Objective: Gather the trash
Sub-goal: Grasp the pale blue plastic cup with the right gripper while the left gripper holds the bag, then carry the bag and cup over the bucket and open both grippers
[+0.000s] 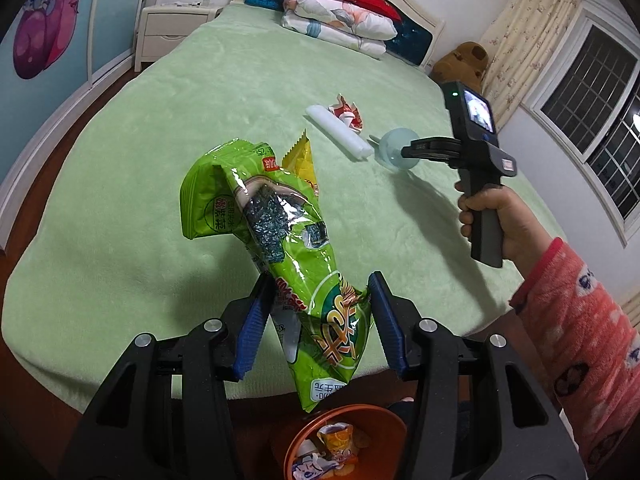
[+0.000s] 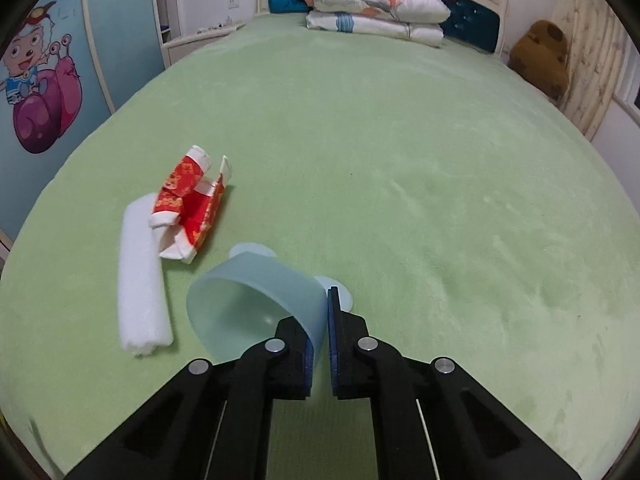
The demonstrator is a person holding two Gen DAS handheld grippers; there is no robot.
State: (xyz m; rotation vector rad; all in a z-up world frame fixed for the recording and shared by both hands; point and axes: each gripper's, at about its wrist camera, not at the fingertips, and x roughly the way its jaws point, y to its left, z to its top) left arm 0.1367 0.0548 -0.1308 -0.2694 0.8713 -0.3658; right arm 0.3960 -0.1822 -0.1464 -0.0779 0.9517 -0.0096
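Observation:
My left gripper (image 1: pixel 320 312) stands open around a green seaweed snack bag (image 1: pixel 276 240), which hangs between the blue pads over an orange bin (image 1: pixel 384 420) that holds several wrappers. Whether a pad touches the bag, I cannot tell. A yellow wrapper (image 1: pixel 300 156) lies on the bed behind the bag. My right gripper (image 2: pixel 322 320) is shut on the rim of a pale blue plastic cup (image 2: pixel 256 300), just above the bed; it also shows in the left wrist view (image 1: pixel 404 152). A white foam roll (image 2: pixel 142 276) and a crumpled red-and-white wrapper (image 2: pixel 192 204) lie left of the cup.
The green bedspread (image 2: pixel 400 160) fills both views. Folded quilts and a red pillow (image 2: pixel 376 4) lie at the headboard. A brown plush toy (image 2: pixel 544 56) sits at the far right by the curtain. A nightstand (image 1: pixel 172 28) stands at the far left.

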